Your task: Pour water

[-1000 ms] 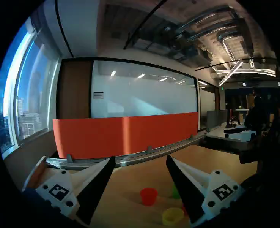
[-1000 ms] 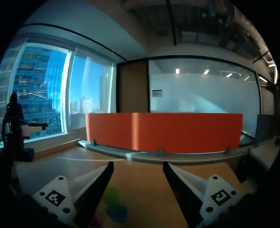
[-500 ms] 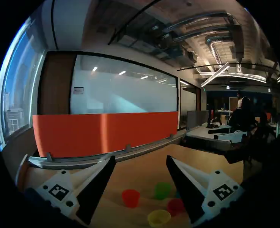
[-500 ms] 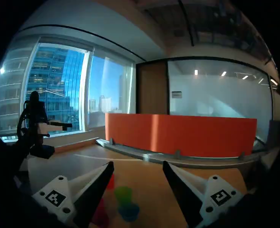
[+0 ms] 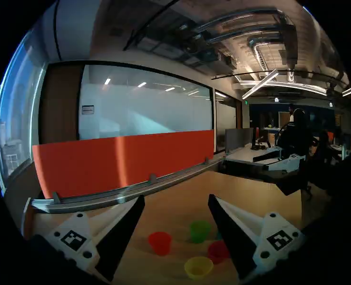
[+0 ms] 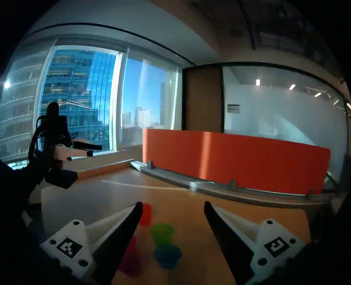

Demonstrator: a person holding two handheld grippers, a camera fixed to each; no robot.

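Left gripper view, L to R: window (image 5: pixel 14 142) at far left, then an orange divider (image 5: pixel 123 161) along the far edge of the wood table (image 5: pixel 185 209). The left claw (image 5: pixel 175 196) is spread wide w/ nothing btwn its fingers, held up off the table. The cups stand on the table, near, seen low in the gap btwn the fingers. The orange cup (image 5: pixel 160 242) is leftmost. The green cup (image 5: pixel 199 230) is right of it & a bit farther. The yellow cup (image 5: pixel 198 267) is nearest. The red cup (image 5: pixel 218 251) is just beside the yellow one on its right, partly behind the right finger. All are upright, mouths up; can't tell what's in them. Ceiling pipes (image 5: pixel 251 38) run over a dim office at far right.

Right gripper view, L to R: tall windows (image 6: pixel 80 99) w/ towers outside, a wood panel (image 6: pixel 203 99), then the orange divider running right. The right claw (image 6: pixel 173 204) is also wide apart & empty, above the table. The red cup is near, half hidden by the left finger, & the orange cup is farther, by that finger's tip. The green cup is mid-gap, w/ the blue cup (image 6: pixel 168 255) just nearer than it.
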